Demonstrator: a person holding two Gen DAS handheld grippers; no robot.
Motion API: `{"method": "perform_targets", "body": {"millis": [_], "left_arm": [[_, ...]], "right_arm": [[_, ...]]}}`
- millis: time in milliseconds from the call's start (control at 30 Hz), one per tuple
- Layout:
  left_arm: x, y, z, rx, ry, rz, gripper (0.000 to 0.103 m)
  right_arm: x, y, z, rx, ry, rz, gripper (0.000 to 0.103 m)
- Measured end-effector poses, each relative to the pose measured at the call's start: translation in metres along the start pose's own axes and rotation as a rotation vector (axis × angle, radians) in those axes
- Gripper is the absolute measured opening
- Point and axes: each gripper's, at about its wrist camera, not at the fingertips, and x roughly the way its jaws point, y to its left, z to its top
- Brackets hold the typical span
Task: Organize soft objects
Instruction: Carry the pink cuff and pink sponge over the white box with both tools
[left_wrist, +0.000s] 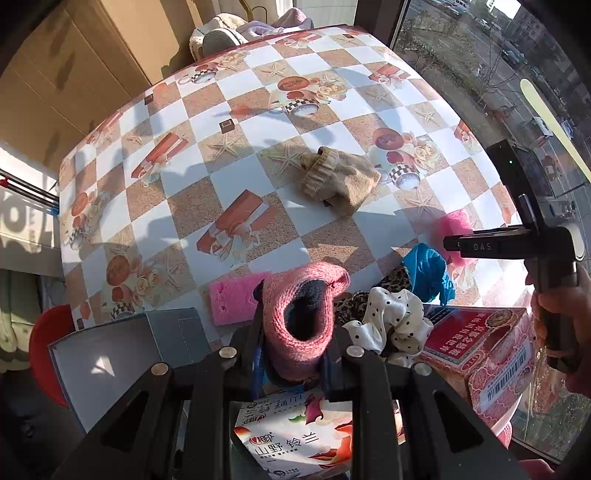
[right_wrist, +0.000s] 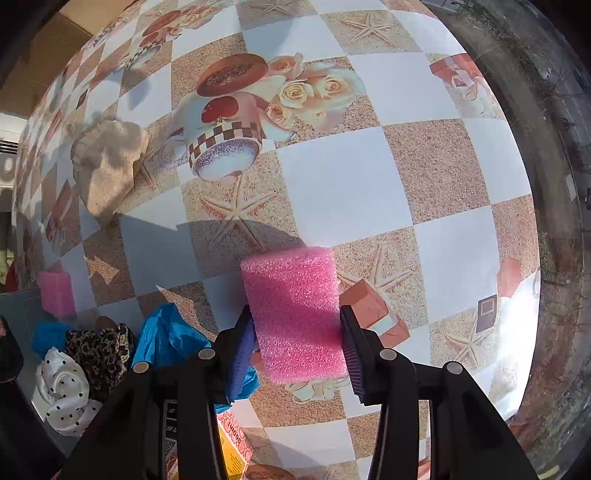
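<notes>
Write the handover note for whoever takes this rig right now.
Left gripper: shut on the pink knit sock, held above the near clutter.
Right gripper: pads pressing the pink foam block, over the table.
Loose on the table: beige knit sock, second pink foam piece.
Near edge pile: polka-dot scrunchie, leopard scrunchie, blue plastic glove.
Done: two items picked up.
Left: place both, then gather the rest.

We see a glove (left_wrist: 341, 181) lying mid-surface (left_wrist: 229, 177), well apart from the rest. Nearer us, a sponge (left_wrist: 231, 302) lies left of the scrunchies (left_wrist: 391, 325), with a bag (left_wrist: 428, 275) just behind them and a box (left_wrist: 480, 347) to their right.
</notes>
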Motion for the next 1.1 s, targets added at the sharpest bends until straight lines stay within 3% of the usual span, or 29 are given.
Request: {"method": "perform_targets", "body": {"millis": [300, 500, 733, 1100], "left_arm": [[-0.042, -0.002, -0.041, -0.024, -0.059, -0.038, 0.025], [-0.066, 0.015, -0.075, -0.063, -0.111, -0.038, 0.025], [-0.089, 0.056, -0.124, -0.149, -0.147, -0.021, 0.025], [-0.112, 0.126, -0.214, -0.344, -0.168, 0.054, 0.025]], "right_arm": [[-0.100, 0.018, -0.031, 0.013, -0.161, 0.162, 0.046], [-0.156, 0.063, -0.063, -0.060, -0.227, 0.230, 0.046], [-0.179, 0.145, -0.104, -0.215, -0.239, 0.293, 0.046], [-0.160, 0.281, -0.155, -0.499, -0.147, 0.323, 0.046]]}}
